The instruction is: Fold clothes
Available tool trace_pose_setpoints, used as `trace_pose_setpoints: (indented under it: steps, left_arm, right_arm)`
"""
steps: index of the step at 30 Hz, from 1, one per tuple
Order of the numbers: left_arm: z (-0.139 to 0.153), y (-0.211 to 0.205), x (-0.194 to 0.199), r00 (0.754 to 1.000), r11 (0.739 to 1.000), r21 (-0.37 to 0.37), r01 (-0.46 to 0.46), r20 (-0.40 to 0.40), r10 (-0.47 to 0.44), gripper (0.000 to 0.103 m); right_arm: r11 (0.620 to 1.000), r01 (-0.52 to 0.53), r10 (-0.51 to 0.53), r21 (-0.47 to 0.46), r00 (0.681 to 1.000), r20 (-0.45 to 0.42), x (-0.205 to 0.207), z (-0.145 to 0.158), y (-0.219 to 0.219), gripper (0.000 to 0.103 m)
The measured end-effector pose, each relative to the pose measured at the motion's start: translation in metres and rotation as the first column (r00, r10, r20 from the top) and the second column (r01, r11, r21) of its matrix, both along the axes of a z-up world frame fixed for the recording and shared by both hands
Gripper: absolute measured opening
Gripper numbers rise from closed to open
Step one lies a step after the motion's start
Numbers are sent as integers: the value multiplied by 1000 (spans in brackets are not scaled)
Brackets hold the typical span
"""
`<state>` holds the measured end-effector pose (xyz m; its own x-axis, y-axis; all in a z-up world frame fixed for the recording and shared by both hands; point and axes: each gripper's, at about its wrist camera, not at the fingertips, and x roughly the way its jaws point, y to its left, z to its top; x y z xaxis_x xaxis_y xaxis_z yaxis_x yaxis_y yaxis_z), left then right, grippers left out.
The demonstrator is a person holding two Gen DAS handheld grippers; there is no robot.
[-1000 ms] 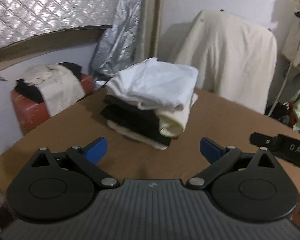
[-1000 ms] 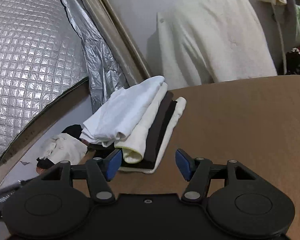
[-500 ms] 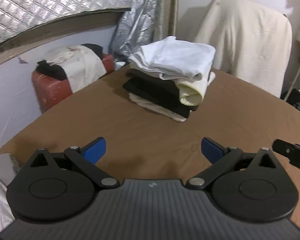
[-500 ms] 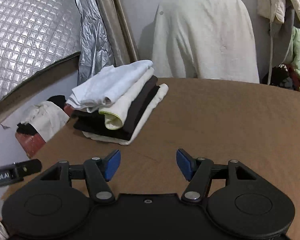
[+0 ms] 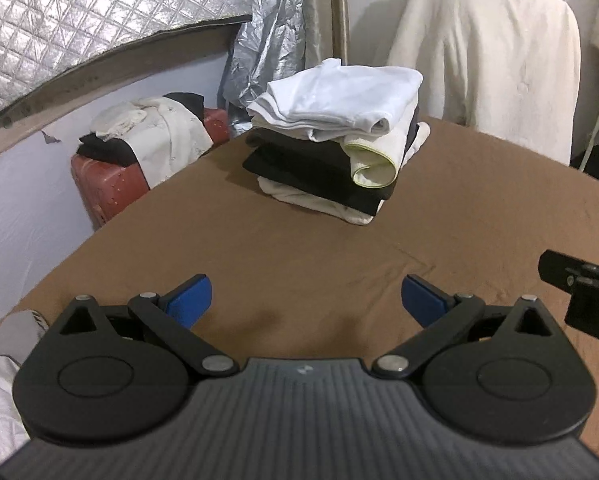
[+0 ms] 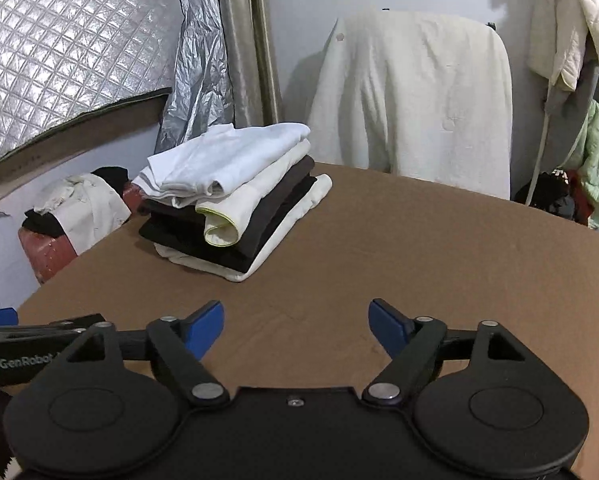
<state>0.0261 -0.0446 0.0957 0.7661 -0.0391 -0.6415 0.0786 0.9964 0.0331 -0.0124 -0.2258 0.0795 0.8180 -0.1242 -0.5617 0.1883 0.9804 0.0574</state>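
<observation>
folded clothes stack (image 6: pixel 235 200) lies on the brown table (image 6: pixel 419 248), well beyond both claws; left gripper (image 5: pixel 305 300) released and empty; right gripper (image 6: pixel 297 324) opening, nothing between its jaws.

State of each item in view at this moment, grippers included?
Stack of clothes: folded, piled on the table.
Left hand-held gripper: open, nothing between the jaws.
Right hand-held gripper: jaws opening, nothing between them.
Clothes on the red case: unfolded, heaped.
</observation>
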Motion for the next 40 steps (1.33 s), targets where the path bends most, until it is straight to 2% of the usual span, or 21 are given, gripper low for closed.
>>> trace_pose_setpoints:
  steps: [7, 12, 18, 26, 40]
  left_arm:
    - [2, -7, -2, 1000, 999, 33, 7, 13, -7, 103]
    - [-2, -9, 1, 999, 994, 105, -27, 27, 24, 103]
    - [-6, -10, 3, 1000, 993, 116, -23, 17, 21, 103]
    - [-12, -13, 5, 1000, 992, 130, -2, 7, 1, 103]
    - [-11, -11, 5, 1000, 990, 143, 9, 20, -12, 103]
  right_arm:
    - [1000, -31, 31, -4, 999, -11, 1, -2, 6, 86]
    - [999, -46, 46, -28, 999, -8, 1, -1, 9, 87]
    - [999, -41, 41, -11, 999, -4, 1, 0, 8, 87]
    - [998, -50, 49, -34, 999, -14, 4, -6, 17, 87]
    - [998, -45, 45, -35, 999, -19, 6, -7, 18, 88]
